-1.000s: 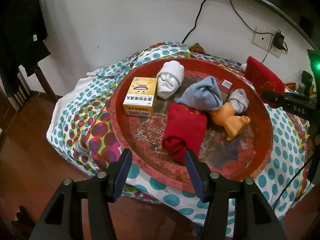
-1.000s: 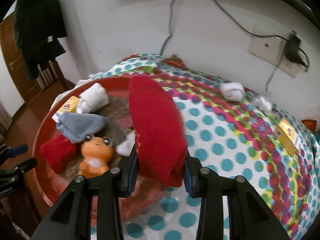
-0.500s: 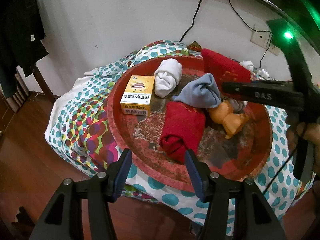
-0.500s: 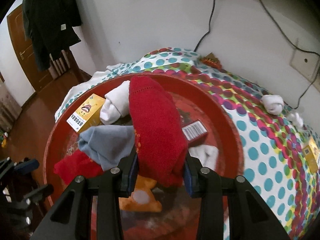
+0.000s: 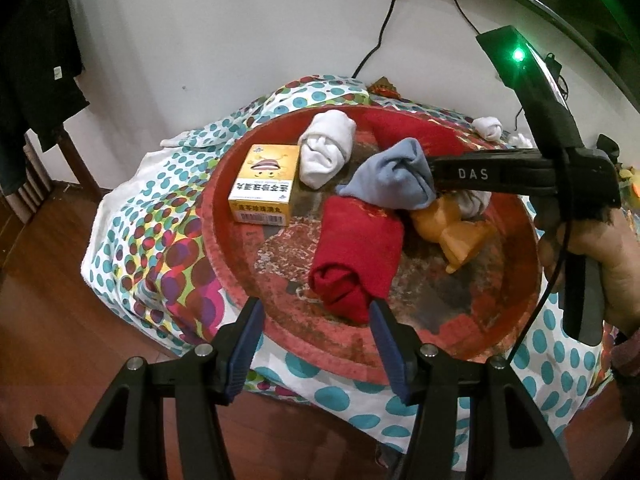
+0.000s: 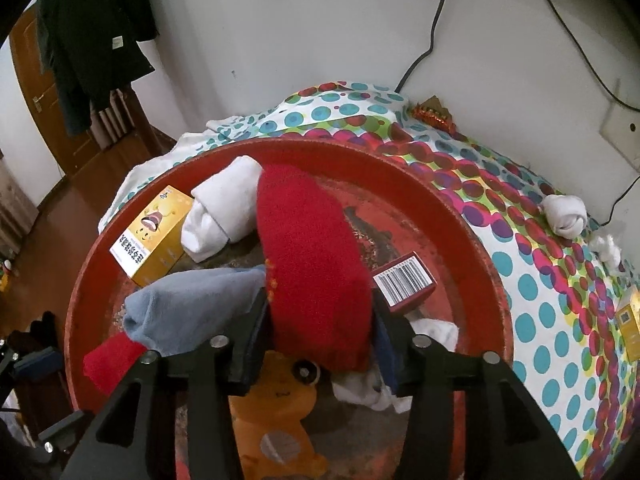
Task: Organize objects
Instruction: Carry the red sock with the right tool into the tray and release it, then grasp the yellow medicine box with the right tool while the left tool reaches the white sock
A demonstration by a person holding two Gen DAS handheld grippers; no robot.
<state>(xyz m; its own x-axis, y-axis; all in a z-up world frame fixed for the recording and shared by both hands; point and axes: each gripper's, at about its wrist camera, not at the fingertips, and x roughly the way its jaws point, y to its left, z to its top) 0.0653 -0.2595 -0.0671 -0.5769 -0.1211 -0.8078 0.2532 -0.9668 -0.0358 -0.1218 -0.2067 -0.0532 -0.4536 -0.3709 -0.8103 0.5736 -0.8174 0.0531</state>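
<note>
**Right Gripper Over the Tray, Jaws Parting Around a Red Roll**

While your right gripper (image 6: 318, 322) hangs above the round red tray (image 6: 452, 216), its jaws are opening with a red rolled cloth (image 6: 312, 264) between them; whether the pads press it cannot be told. Your right hand (image 5: 600, 256) shows at the tray's right side in the left wrist view.

Your left gripper (image 5: 316, 340) stands open and empty at the tray's near rim, with a second red roll (image 5: 356, 256) lying inside the tray just beyond its fingers.

Inside the tray: a grey-blue rolled cloth (image 6: 192, 304) beside the held roll, a white rolled cloth (image 6: 220, 208) toward the far rim, a yellow box (image 6: 150, 236) at the left, a small barcoded red box (image 6: 404, 284) at the right, an orange toy figure (image 6: 272, 420) and a loose white cloth (image 6: 400, 360) near the middle.

Outside the tray, on the spotted tablecloth (image 6: 520, 280): a white knotted cloth (image 6: 566, 210) and another yellow box (image 6: 632, 322), both well apart from the rim.
</note>
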